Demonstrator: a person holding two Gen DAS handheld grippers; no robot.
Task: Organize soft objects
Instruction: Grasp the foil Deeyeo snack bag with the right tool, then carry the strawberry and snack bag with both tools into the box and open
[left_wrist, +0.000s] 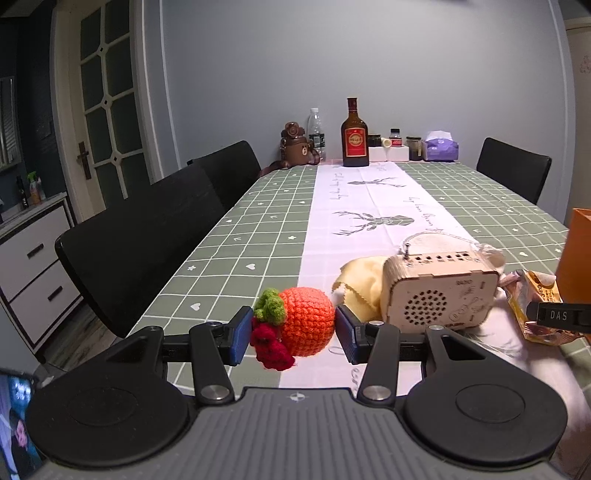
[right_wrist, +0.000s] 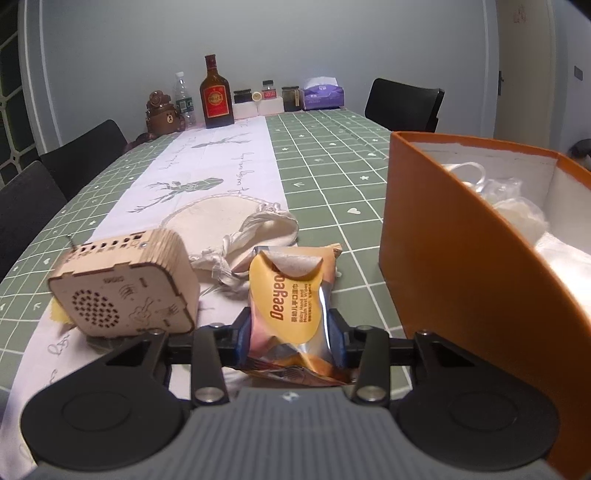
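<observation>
My left gripper (left_wrist: 291, 332) is shut on an orange crocheted fruit (left_wrist: 308, 321) with green leaves and red berries, held just above the tablecloth. My right gripper (right_wrist: 290, 338) is shut on a yellow wet-wipes packet (right_wrist: 286, 302), which also shows in the left wrist view (left_wrist: 535, 302). An orange box (right_wrist: 461, 258) with white soft items inside stands right of the packet. A yellow cloth (left_wrist: 360, 282) lies by the wooden radio (left_wrist: 439, 291). A cream drawstring pouch (right_wrist: 236, 229) lies behind the radio (right_wrist: 125, 291).
Bottles, jars, a bear-shaped flask (left_wrist: 293, 146) and a purple tissue pack (left_wrist: 441, 147) line the table's far end. Black chairs (left_wrist: 147, 236) stand along the left side, another at the far right (left_wrist: 513, 168). The table edge is on the left.
</observation>
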